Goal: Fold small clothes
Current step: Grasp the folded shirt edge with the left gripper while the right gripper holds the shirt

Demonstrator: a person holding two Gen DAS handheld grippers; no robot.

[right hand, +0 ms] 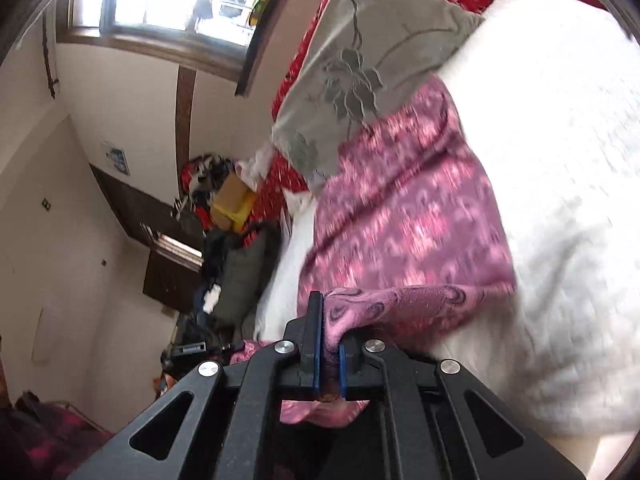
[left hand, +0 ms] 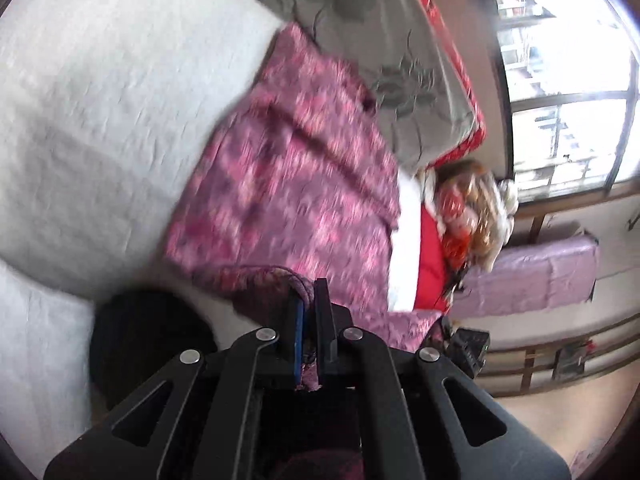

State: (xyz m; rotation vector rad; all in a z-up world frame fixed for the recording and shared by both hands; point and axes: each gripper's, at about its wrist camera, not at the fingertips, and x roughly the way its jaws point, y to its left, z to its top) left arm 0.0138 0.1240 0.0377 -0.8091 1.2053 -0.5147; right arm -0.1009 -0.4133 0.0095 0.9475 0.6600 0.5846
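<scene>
Two grippers are in my hands, and both are clamped on the same pink patterned garment. In my left wrist view, the left gripper has its jaws pressed together on a rolled edge of the cloth, which bunches between the blue pads and pokes out behind them. From that pinch the garment spreads away toward 12 o'clock, lying across the white bedspread, with its far edge touching a grey flowered pillow at about 1 o'clock.

In my right wrist view, the right gripper is likewise closed on a fold of the garment, the fabric squeezed between its pads and hanging out below them. The cloth runs from the jaws toward 1 o'clock over the bedspread, reaching the grey pillow at 12 o'clock. The cloth is blurred in both views, so I cannot make out its finer shape.
</scene>
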